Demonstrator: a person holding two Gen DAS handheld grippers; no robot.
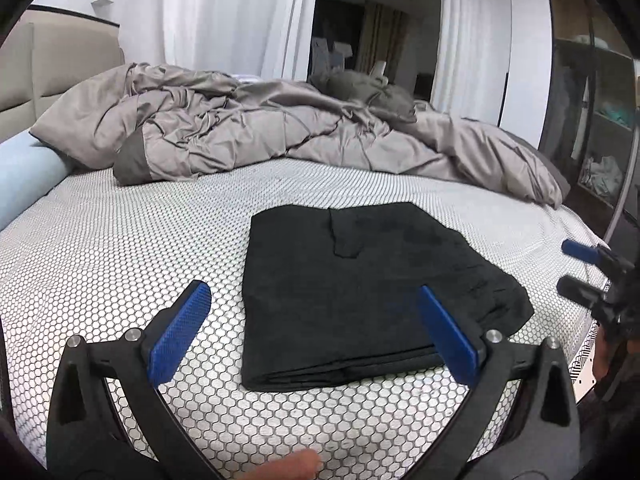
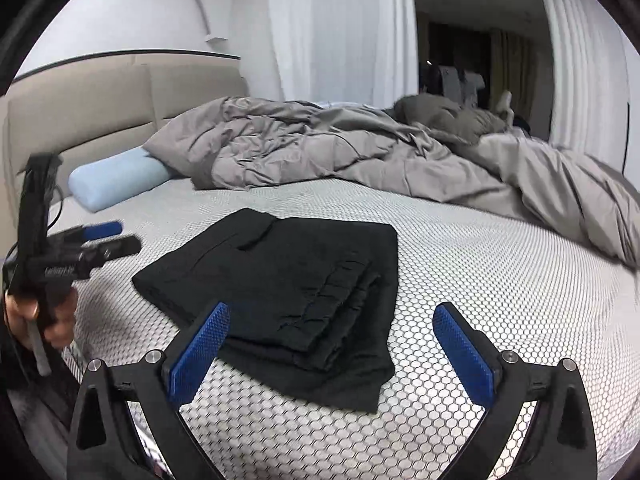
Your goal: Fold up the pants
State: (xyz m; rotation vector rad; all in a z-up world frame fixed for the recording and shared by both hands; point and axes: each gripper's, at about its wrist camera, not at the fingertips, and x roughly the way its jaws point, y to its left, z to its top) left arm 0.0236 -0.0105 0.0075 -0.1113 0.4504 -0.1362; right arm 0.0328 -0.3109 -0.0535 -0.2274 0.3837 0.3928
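- One pair of black pants (image 1: 352,296) lies on the honeycomb-patterned mattress (image 1: 120,248), already folded into a compact stack of several layers; the layered edges show on the side nearest the cameras; judged from this, the folding looks finished or close to it.
- The left gripper (image 1: 316,332) hovers just short of the pants' near edge, its two blue pads spread wide and pinching nothing; one pad (image 1: 180,332) sits over bare mattress beside the pants, the other over the pants' near corner; I judge it is held back to leave the stack undisturbed.
- The right gripper (image 2: 332,348) hangs near the pants on their other side, jaws likewise splayed and empty; its left pad overlaps the pants' near edge in view, though I cannot tell whether it touches the cloth.
- Each gripper appears in the other's camera: the right one at the far right of the pants in the left wrist view, the left one, gripped by a bare hand (image 2: 44,316), well to the left of the pants in the right wrist view.
- Beyond the pants: one crumpled grey duvet (image 1: 248,132) heaped along the far side; one pale blue bolster pillow (image 2: 116,184) to the pants' far left, against one beige padded headboard (image 2: 100,104); white curtains (image 1: 224,12) behind.
- Count: two grippers, four blue pads, one garment.
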